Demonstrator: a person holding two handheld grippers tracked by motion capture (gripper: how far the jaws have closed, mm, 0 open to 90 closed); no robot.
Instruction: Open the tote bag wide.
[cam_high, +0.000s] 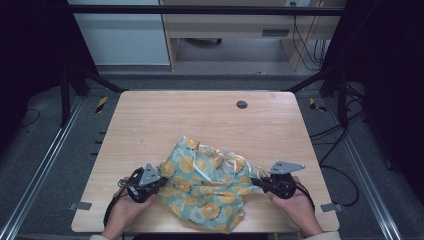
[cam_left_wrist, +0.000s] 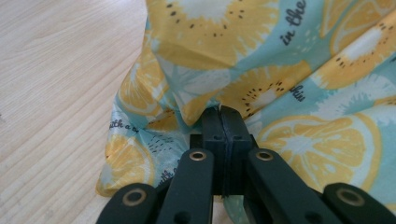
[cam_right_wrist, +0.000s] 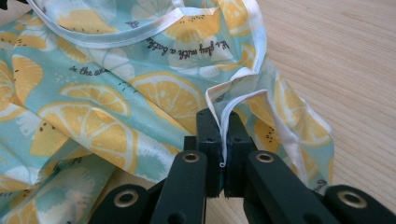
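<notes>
The left gripper (cam_high: 161, 179) pinches the lemon-print cloth (cam_high: 210, 182) at its left edge; the right gripper (cam_high: 256, 181) clamps its white-trimmed hem. Bare table (cam_high: 200, 115) lies beyond the cloth.

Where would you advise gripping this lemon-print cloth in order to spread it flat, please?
At its white-trimmed edge, from the two outer sides. The cloth lies crumpled; the left gripper and right gripper already pinch opposite ends, so pulling apart would probably open it.

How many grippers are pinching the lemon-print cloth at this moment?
2. The left gripper is shut on the lemon-print cloth at its left side; the right gripper is shut on the white-trimmed edge at its right side.
</notes>
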